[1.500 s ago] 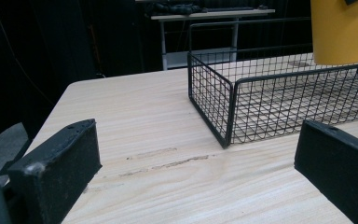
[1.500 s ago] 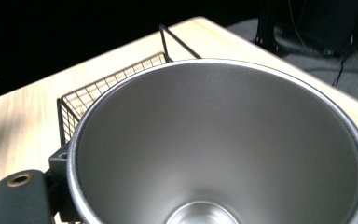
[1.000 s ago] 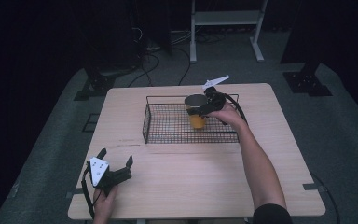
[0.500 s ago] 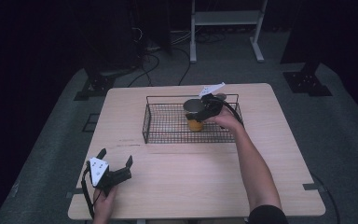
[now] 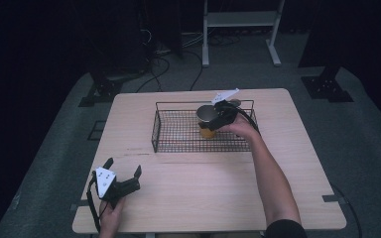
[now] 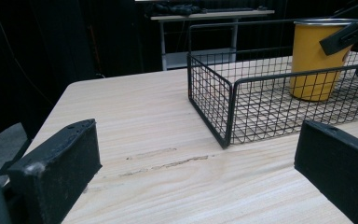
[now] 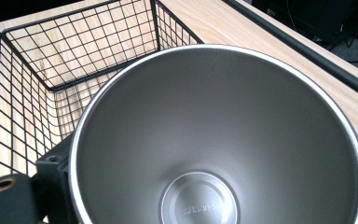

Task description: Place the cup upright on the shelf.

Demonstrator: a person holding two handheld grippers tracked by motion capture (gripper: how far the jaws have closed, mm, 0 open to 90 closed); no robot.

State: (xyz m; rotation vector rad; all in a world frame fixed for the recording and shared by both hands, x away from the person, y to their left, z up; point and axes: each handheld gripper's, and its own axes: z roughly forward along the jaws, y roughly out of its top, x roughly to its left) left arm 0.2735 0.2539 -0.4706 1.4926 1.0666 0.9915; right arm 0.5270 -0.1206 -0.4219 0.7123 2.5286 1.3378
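Note:
A yellow metal cup (image 5: 207,131) with a silver inside (image 7: 214,140) stands upright in the right part of the black wire basket (image 5: 154,134). My right gripper (image 5: 219,117) is shut on the cup at its rim, with one finger (image 7: 50,164) against the outer wall. In the left gripper view the cup (image 6: 313,60) rests on the basket's (image 6: 214,107) mesh floor, and a black jaw crosses its rim. My left gripper (image 5: 123,167) stands open and holds nothing, low over the table's near-left corner, with its jaws (image 6: 198,135) wide apart and pointing toward the basket.
The wooden table (image 5: 203,198) has bare room in front of the basket and to its left. The basket's left half (image 7: 51,60) holds nothing. Beyond the table are a white stand (image 5: 238,20), cables and dark stand feet on the floor.
My right gripper has lowered the cup into the basket, down to the mesh floor. My left gripper has stayed where it was.

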